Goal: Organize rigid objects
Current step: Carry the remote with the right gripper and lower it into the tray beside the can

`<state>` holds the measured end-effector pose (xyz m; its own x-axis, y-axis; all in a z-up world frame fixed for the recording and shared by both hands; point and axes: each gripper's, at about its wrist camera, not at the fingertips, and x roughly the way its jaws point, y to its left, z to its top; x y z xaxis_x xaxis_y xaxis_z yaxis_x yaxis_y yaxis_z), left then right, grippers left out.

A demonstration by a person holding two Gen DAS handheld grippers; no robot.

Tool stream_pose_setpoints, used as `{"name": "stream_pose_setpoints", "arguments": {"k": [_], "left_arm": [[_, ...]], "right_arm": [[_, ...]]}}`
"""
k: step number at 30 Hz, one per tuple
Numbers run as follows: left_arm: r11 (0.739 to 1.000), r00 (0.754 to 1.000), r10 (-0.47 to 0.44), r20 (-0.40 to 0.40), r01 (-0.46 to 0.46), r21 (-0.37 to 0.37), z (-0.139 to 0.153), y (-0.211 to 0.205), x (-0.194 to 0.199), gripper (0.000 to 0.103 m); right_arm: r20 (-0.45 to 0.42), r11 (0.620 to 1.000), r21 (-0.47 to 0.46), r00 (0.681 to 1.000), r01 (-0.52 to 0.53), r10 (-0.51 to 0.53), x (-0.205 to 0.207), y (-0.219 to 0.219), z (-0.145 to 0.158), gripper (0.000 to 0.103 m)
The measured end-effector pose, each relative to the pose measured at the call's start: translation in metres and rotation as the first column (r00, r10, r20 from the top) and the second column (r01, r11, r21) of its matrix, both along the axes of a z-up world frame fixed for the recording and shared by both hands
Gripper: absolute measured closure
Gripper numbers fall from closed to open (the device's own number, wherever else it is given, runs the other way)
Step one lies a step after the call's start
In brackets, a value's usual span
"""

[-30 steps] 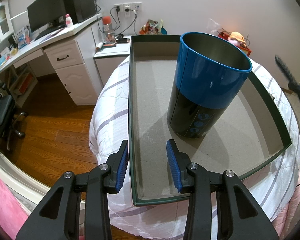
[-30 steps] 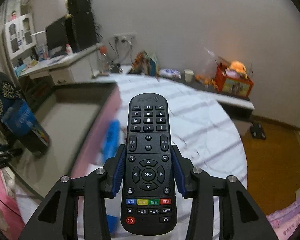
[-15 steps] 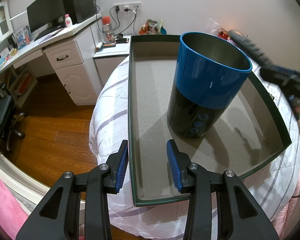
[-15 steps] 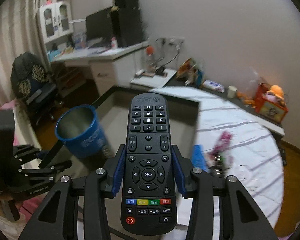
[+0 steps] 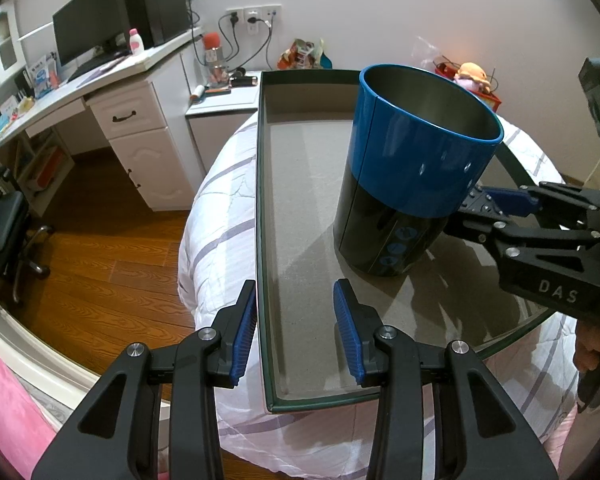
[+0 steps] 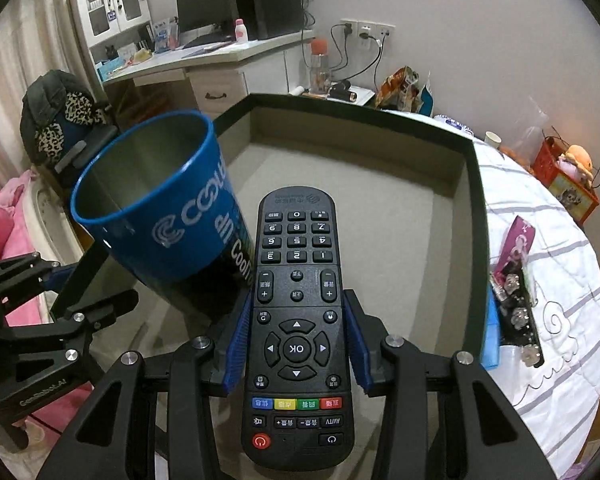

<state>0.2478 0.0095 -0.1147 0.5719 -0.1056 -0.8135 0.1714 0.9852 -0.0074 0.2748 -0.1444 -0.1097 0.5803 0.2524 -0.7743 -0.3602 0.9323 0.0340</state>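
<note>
Swung over the tray [image 6: 470, 240], right jaws grip remote [image 6: 298, 320]; left jaws wide.

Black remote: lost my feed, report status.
Right gripper shut on black remote above grey tray. Left gripper open, empty. Blue tin cup close alongside.

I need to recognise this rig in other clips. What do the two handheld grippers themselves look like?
Both are matte black plastic frames with triangular cut-outs and silver screws. The left gripper and right gripper have ribbed blue pads inside their fingers. The right one's body bears white "DAS" lettering and a green light. No cables or sleeves show.
</note>
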Motion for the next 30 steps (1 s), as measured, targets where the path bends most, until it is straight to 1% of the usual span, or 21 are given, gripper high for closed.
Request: {"name": "stream_pose_setpoints", "arguments": {"k": [9,18,22,25,26,30], "left_arm": [[1.0,1.0,0.0,-0.001,0.0,0.0,0.0,-0.002,0.001,0.064],[1.0,1.0,-0.001,-0.001,0.001,0.0,0.0,-0.001,0.001,0.064],[1.0,1.0,0.0,-0.001,0.0,0.0,0.0,-0.001,0.001,0.063],[1.0,1.0,0.0,-0.001,0.0,0.0,0.0,-0.001,0.001,0.063],[1.0,1.0,0.0,-0.001,0.0,0.0,0.0,-0.001,0.001,0.063],[1.0,1.0,-0.01,-0.002,0.01,0.002,0.0,-0.005,0.001,0.059]], "right_arm": [[-0.026,1.0,-0.011,1.0,0.002,-0.002,0.003,0.004,-0.007,0.058],[-0.045,0.999,-0.017,0.999,-0.028,0.027,0.004,0.017,-0.012,0.058],[-0.042,0.999,-0.042,0.999,-0.008,0.007,0.006,0.015,-0.013,0.058],[-0.044,0.999,-0.033,0.999,-0.006,0.005,0.006,0.014,-0.012,0.058],[-0.037,0.999,-0.037,0.999,-0.001,0.0,0.005,0.013,-0.011,0.057],[-0.012,0.999,-0.03,1.0,0.011,-0.011,0.001,0.008,-0.004,0.048]]}}
